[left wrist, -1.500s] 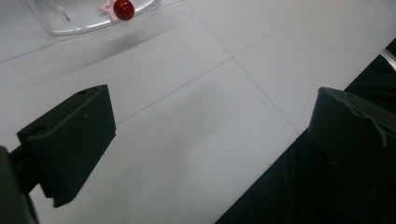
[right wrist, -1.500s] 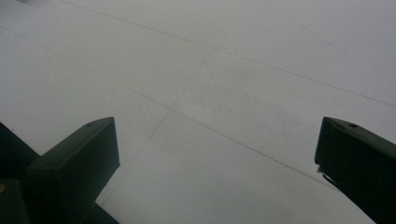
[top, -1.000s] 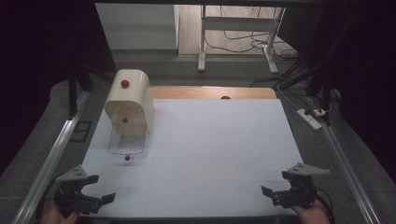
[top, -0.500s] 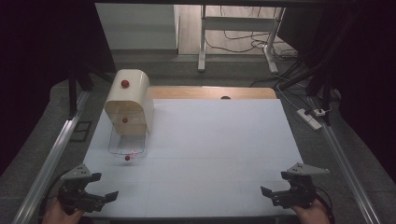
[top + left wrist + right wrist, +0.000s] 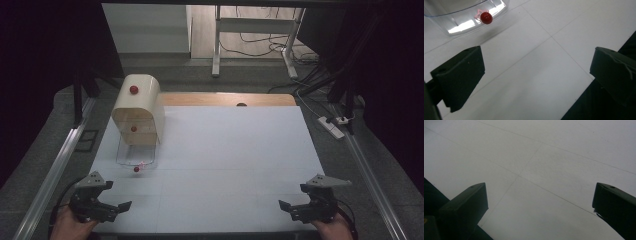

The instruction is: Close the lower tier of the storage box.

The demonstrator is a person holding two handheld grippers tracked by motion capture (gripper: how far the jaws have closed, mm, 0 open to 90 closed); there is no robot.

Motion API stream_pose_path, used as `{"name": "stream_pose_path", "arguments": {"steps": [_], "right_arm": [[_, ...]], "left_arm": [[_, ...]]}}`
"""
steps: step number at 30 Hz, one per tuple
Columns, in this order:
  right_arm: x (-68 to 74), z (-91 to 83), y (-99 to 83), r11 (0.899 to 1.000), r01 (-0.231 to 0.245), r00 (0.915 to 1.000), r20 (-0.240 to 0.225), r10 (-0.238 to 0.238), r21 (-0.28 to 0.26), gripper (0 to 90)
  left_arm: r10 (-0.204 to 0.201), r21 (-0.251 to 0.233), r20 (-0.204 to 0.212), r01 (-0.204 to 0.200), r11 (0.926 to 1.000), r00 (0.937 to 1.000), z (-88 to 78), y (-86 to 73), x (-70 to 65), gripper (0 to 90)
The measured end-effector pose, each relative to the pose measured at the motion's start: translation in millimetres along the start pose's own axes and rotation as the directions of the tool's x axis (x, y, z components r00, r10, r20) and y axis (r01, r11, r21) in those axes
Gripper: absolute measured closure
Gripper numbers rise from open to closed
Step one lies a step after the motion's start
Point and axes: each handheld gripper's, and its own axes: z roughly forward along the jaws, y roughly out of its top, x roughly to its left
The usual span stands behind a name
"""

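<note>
A cream box (image 5: 142, 107) with a rounded top stands at the table's far left, with one red knob (image 5: 134, 90) on its top and another red spot (image 5: 134, 128) at its front. A clear plastic flap (image 5: 134, 156) lies flat on the table before it, ending in a red knob (image 5: 136, 169). In the left gripper view that knob (image 5: 486, 18) sits at the clear flap's (image 5: 461, 21) edge, ahead of the jaws. My left gripper (image 5: 117, 207) (image 5: 536, 72) is open near the front left corner. My right gripper (image 5: 288, 210) (image 5: 539, 205) is open at the front right, over bare table.
The white tabletop (image 5: 225, 160) has a wooden strip (image 5: 225, 99) along its far edge. Metal rails (image 5: 55, 170) run down both sides. A power strip (image 5: 334, 126) and cables lie on the floor at the far right.
My left gripper has drifted slightly right and forward. The right gripper has hardly moved.
</note>
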Motion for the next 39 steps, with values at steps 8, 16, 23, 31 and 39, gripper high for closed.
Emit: {"name": "stream_pose_path", "arguments": {"steps": [8,16,23,31,39], "right_arm": [[0.0,0.7,0.3,1.000,0.001,1.0000,-0.002,-0.001,0.009,0.2],[-0.2,1.3,0.5,1.000,0.004,1.0000,-0.005,-0.004,0.016,0.2],[-0.3,1.9,0.7,1.000,0.006,1.0000,-0.007,-0.006,0.021,0.2],[-0.1,2.7,1.0,1.000,0.007,0.9999,-0.011,-0.007,0.027,0.2],[0.3,3.2,1.2,0.999,0.011,0.9999,-0.013,-0.011,0.035,0.2]], "left_arm": [[0.006,0.000,-0.010,-0.006,1.0000,0.9999,6.9,2.9,3.0,0.0],[0.013,0.021,0.004,-0.013,0.9997,0.9999,17.3,6.2,7.0,0.0],[0.016,0.034,-0.013,-0.015,0.9993,0.9998,24.8,9.7,10.4,1.2],[0.025,0.048,-0.037,-0.023,0.9986,0.9990,31.2,13.5,15.3,11.0],[0.003,0.054,-0.056,0.000,0.9985,0.9984,33.9,17.6,26.9,34.9]]}}
